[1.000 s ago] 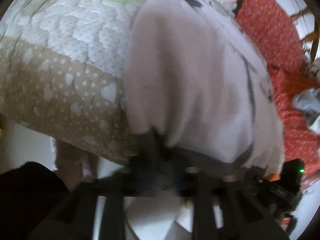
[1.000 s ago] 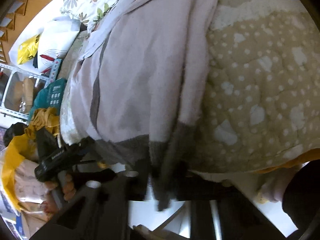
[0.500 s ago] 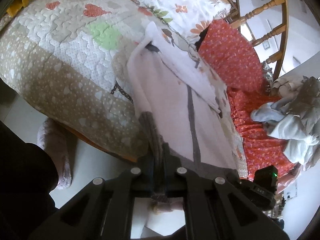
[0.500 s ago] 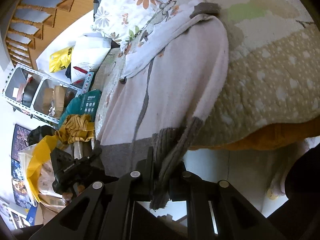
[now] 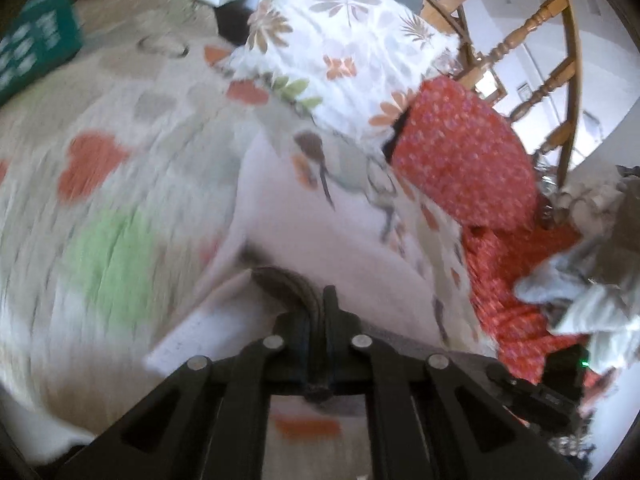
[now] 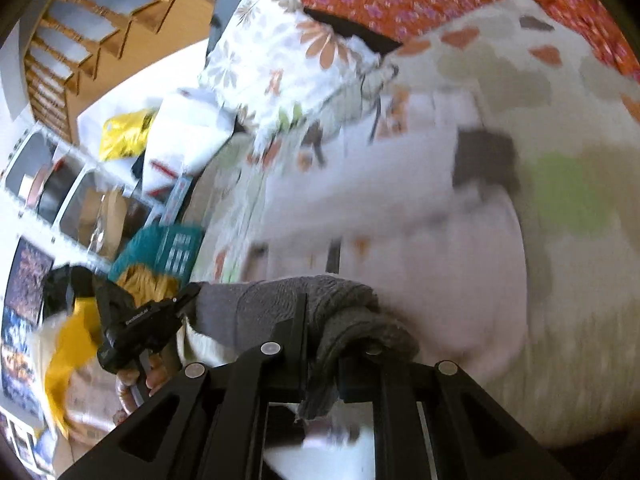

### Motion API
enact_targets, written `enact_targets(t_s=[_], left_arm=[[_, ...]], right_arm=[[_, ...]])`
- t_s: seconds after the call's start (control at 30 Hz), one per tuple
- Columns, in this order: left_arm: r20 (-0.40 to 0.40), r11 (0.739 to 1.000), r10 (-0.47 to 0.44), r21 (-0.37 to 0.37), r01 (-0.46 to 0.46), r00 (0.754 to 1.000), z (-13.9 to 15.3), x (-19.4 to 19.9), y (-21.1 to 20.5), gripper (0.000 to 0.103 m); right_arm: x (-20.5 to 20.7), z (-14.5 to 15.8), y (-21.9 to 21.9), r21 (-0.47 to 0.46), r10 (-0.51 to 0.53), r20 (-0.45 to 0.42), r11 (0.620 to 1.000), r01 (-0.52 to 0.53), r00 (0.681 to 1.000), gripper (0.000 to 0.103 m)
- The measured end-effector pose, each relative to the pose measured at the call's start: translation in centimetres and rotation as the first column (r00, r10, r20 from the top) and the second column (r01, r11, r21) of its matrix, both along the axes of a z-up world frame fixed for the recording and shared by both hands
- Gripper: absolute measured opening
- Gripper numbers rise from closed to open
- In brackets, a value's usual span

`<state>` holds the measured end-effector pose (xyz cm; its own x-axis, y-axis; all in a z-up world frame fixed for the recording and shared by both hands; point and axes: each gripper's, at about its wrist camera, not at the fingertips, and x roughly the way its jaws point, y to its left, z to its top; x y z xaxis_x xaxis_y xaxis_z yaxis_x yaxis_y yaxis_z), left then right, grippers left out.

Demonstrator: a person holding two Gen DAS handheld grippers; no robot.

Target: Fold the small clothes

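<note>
A pale pink sweater (image 5: 320,240) with a dark grey ribbed hem lies on a quilted bed cover (image 5: 104,208). My left gripper (image 5: 320,312) is shut on the grey hem (image 5: 288,280) and holds it over the sweater's body. My right gripper (image 6: 316,336) is shut on the other end of the grey hem (image 6: 304,300), bunched between its fingers. The sweater also shows in the right wrist view (image 6: 440,272), with a grey cuff (image 6: 484,156) further up. Both views are motion-blurred.
A floral pillow (image 5: 344,48) and an orange patterned cushion (image 5: 464,152) lie at the bed's head. A pile of grey clothes (image 5: 592,272) is at the right. A wooden headboard (image 5: 560,40) stands behind. Shelves (image 6: 60,184) and a yellow bag (image 6: 120,136) are beside the bed.
Both grippers have carried the grey hem from the bed's edge up over the sweater toward the pillows. The floor and bed edge have dropped out of view.
</note>
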<state>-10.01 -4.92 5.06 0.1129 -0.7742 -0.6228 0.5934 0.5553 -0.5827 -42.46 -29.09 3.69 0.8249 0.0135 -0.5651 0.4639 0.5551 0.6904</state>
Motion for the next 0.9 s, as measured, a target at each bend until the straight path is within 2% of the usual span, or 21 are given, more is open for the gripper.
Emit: enact_targets(t_s=[0.07,0.13,0.2,0.3,0.4,0.5,0.6,0.63,0.7,0.73,0.77,0.8,0.87,0.9], left_arm=[[0.019,1.000,0.023,0.018,-0.023,1.000,0.0,2.1,-3.1,0.004],[0.002,0.999,0.040,0.034,-0.040,0.999,-0.9,4.3,-5.9,0.004],[-0.008,0.997,0.059,0.059,-0.058,0.998,-2.1,6.1,-7.6,0.004],[-0.065,0.995,0.071,0.078,-0.066,0.995,-4.1,8.4,-9.5,0.004],[-0.051,0.992,0.076,0.108,-0.071,0.996,-5.0,9.6,-11.6,0.004],[-0.016,0.987,0.089,0.137,-0.086,0.996,-5.9,10.4,-13.1,0.004],[-0.035,0.984,0.103,0.151,-0.097,0.994,-6.7,11.4,-14.2,0.007],[-0.037,0.983,0.105,0.156,-0.098,0.994,-6.8,11.7,-14.6,0.012],[-0.017,0.981,0.124,0.153,-0.120,0.992,-6.4,11.9,-14.8,0.038],[0.004,0.980,0.148,0.136,-0.147,0.989,-5.9,12.0,-14.7,0.055],[0.016,0.979,0.166,0.119,-0.166,0.986,-5.5,12.0,-14.5,0.064],[0.021,0.978,0.179,0.102,-0.181,0.984,-5.1,11.9,-14.2,0.066],[0.019,0.982,0.171,0.080,-0.172,0.985,-4.4,11.7,-13.9,0.068],[0.025,0.984,0.158,0.080,-0.159,0.987,-4.1,11.4,-13.9,0.068]], right_arm=[[2.7,0.2,-2.5,0.004,-0.026,-0.014,1.000,0.026,1.000,0.011],[5.1,-0.3,-5.0,0.010,-0.046,-0.038,0.999,0.047,0.998,0.011],[7.0,-1.0,-7.0,0.013,-0.065,-0.070,0.998,0.066,0.995,0.011],[9.2,-2.4,-10.0,0.014,-0.076,-0.128,0.997,0.078,0.989,0.011],[10.3,-3.9,-12.2,0.019,-0.088,-0.149,0.996,0.092,0.985,0.011],[10.7,-6.0,-14.9,0.099,-0.100,-0.141,0.988,0.114,0.985,0.013],[11.4,-7.2,-17.1,0.165,-0.096,-0.124,0.979,0.116,0.988,0.014],[11.6,-7.3,-17.6,0.173,-0.098,-0.115,0.978,0.118,0.988,0.015],[11.9,-7.0,-18.2,0.176,-0.094,-0.091,0.978,0.109,0.991,0.019],[12.0,-6.7,-18.3,0.173,-0.090,-0.076,0.980,0.102,0.993,0.025],[12.1,-6.4,-18.4,0.167,-0.087,-0.061,0.981,0.096,0.994,0.032],[12.2,-6.1,-18.4,0.161,-0.086,-0.046,0.983,0.092,0.995,0.035],[12.0,-5.4,-18.4,0.146,-0.101,-0.024,0.984,0.104,0.995,0.055],[11.6,-5.0,-18.5,0.127,-0.128,-0.017,0.983,0.129,0.992,0.061]])
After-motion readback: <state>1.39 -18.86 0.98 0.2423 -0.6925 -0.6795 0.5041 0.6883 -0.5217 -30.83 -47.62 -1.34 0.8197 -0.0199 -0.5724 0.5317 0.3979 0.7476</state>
